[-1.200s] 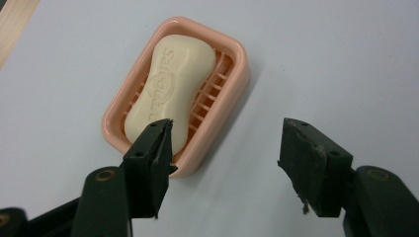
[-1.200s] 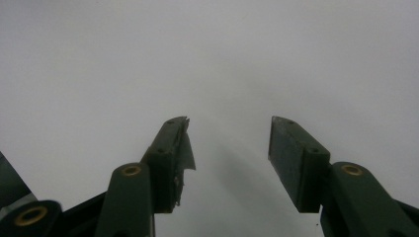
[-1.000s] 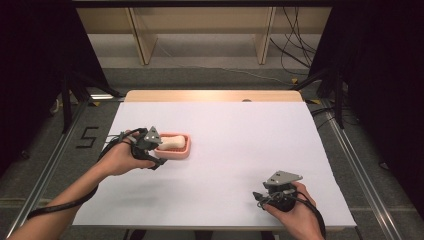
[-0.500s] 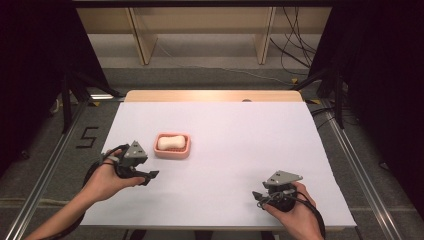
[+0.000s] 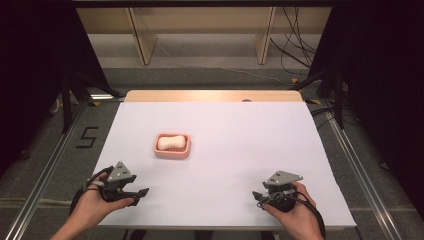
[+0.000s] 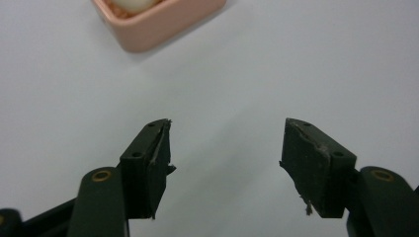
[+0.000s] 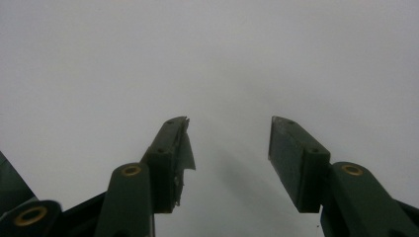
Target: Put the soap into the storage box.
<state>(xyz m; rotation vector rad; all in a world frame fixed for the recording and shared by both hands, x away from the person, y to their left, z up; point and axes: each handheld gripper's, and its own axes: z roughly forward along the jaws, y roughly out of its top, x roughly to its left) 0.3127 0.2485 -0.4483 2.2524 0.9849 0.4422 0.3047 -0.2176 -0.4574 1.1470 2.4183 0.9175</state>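
High view — left gripper nearer person

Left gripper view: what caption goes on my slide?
Open black tongs hover over the white table, short of a pink soap dish.

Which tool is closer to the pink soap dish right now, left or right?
Left. The left tool sits just toward the person and slightly left of the pink soap dish; the right tool is well off to its right, near the table's front edge.
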